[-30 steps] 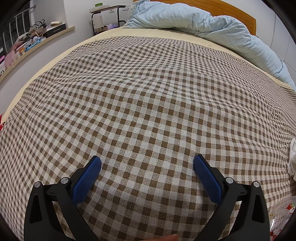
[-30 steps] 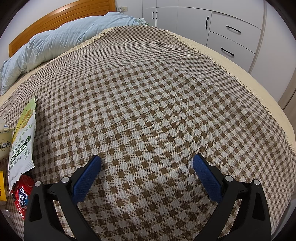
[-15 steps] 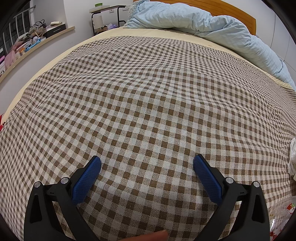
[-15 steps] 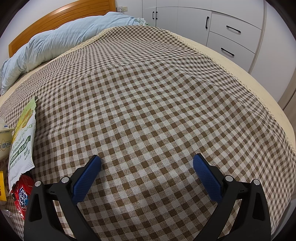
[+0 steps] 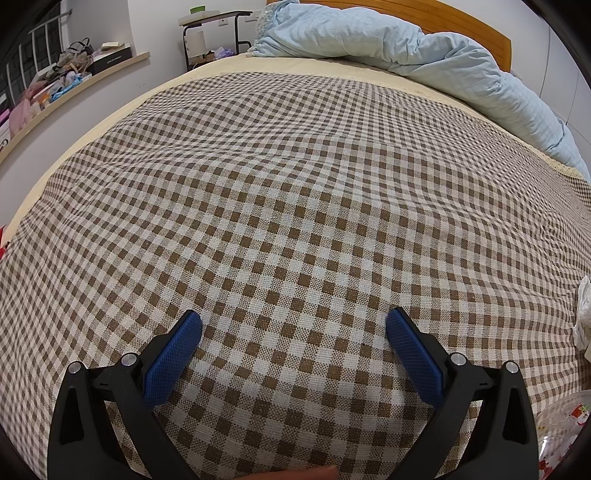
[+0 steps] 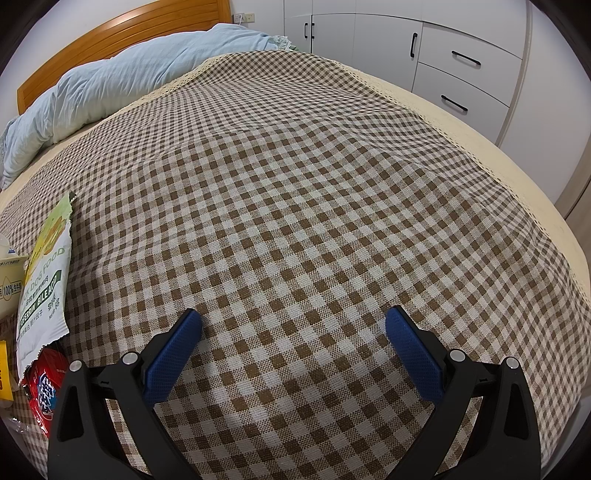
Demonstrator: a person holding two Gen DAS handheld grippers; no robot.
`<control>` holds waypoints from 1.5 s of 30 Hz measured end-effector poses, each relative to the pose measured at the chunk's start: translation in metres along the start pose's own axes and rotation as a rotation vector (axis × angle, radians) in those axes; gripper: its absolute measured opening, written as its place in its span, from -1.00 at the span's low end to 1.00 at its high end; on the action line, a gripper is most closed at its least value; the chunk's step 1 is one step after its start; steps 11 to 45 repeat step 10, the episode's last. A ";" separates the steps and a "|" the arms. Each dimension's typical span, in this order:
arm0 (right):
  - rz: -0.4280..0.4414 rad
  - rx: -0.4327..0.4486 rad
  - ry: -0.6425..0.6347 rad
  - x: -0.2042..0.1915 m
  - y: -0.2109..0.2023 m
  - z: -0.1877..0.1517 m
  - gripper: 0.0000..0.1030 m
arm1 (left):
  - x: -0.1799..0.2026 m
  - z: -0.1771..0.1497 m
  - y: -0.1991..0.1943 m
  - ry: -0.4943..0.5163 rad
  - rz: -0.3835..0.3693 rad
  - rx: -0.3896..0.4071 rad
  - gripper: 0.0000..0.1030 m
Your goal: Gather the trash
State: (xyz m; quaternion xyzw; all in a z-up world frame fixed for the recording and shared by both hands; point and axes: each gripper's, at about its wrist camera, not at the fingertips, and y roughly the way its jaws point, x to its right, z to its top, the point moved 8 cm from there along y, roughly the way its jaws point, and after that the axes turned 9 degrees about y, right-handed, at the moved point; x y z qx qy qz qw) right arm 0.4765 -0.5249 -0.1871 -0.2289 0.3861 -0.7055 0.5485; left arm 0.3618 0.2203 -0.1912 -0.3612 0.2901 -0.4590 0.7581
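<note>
Between the blue pads of the left claw only checkered bedspread shows: jaws spread wide, nothing held, tips low over the cloth. At the bottom edge of the left wrist view, just behind the claw, a sliver of a person's finger pokes in.

Right of the left claw, at the frame edge: a crumpled white tissue, and lower down a clear plastic wrapper with red print. Both well off to the side, not between the pads.

Ahead of the left claw: a bare stretch of bedspread, then a cream sheet strip, then a bunched light-blue duvet against the wooden headboard. Far ahead-left is a small side table; left of that a wall shelf piled with clutter.

Right claw: same state, jaws wide apart, empty, over the bedspread.

Trash sits left of the right claw:
- white-and-green dog food pouch, flat on the bedspread, torn top pointing away from the claw
- red snack wrapper just below the pouch, partly under its near end, closest to the left pad
- carton with "100%" print touching the pouch's far side, cut by the frame edge
- yellow item at the very edge, can't tell what it is

Ahead-left of the right claw lie the duvet and headboard. Ahead-right, past the bed edge, stand white cabinets with black handles.
</note>
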 end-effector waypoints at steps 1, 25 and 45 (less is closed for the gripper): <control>0.000 0.000 0.000 0.000 0.000 0.000 0.87 | 0.000 0.000 0.000 0.001 0.001 -0.001 0.89; 0.000 0.000 0.000 0.000 0.000 0.000 0.86 | -0.001 0.000 0.000 0.002 0.003 -0.002 0.89; 0.000 0.000 0.000 0.000 0.000 0.000 0.86 | -0.001 0.000 0.000 0.002 0.003 -0.002 0.89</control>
